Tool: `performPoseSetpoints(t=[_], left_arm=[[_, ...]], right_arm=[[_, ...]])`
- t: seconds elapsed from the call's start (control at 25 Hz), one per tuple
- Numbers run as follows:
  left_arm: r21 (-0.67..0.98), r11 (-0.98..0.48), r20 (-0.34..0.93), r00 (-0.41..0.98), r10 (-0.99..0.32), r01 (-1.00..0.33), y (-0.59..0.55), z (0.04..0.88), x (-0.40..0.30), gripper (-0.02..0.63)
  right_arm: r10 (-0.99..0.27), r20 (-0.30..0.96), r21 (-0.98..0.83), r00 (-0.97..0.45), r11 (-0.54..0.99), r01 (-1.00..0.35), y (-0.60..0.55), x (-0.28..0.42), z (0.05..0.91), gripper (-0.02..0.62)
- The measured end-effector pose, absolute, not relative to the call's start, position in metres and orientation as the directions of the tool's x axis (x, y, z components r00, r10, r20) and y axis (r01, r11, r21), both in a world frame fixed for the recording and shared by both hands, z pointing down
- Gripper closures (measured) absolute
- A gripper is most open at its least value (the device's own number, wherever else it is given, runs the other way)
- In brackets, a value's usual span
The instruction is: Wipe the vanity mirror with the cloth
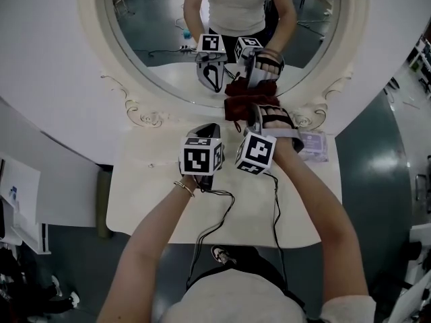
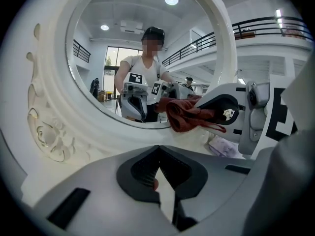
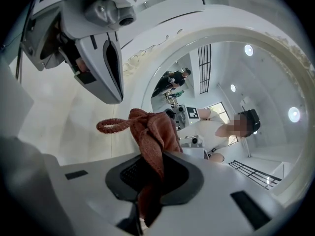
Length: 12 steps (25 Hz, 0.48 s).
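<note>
The oval vanity mirror (image 1: pixel 168 46) has an ornate cream frame (image 1: pixel 145 110) and stands at the back of a white table (image 1: pixel 155 200). My right gripper (image 1: pixel 250 110) is shut on a dark red cloth (image 1: pixel 241 105), which meets its own reflection at the bottom edge of the glass. In the right gripper view the cloth (image 3: pixel 152 132) bunches up out of the jaws of that gripper (image 3: pixel 150 176). My left gripper (image 1: pixel 207 132) hovers just left of it over the table, shut on nothing (image 2: pixel 160 176). The left gripper view shows the cloth (image 2: pixel 184 116) and the right gripper (image 2: pixel 224 107).
A small pale plastic packet (image 1: pixel 313 145) lies on the table to the right of my right gripper. Black cables (image 1: pixel 215 221) trail from both grippers over the table's front edge. The floor drops away on both sides of the table.
</note>
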<state>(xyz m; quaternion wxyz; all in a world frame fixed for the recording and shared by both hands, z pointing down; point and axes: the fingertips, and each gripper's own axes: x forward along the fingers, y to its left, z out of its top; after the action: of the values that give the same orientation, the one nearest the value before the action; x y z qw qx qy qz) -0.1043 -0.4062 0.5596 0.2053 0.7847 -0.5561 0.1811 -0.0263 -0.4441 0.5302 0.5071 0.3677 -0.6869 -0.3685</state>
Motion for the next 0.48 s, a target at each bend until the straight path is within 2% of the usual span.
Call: performPoseSetpoints(t=[0.48], left_arm=[[0.118,-0.285,0.485,0.306,-0.819,-0.951,-0.407,0.542,-0.112,0.603]], right_arm=[[-0.864,0.45,0.86,-0.226,0.487,-0.152,-0.44,-0.028,0.526,0.535]])
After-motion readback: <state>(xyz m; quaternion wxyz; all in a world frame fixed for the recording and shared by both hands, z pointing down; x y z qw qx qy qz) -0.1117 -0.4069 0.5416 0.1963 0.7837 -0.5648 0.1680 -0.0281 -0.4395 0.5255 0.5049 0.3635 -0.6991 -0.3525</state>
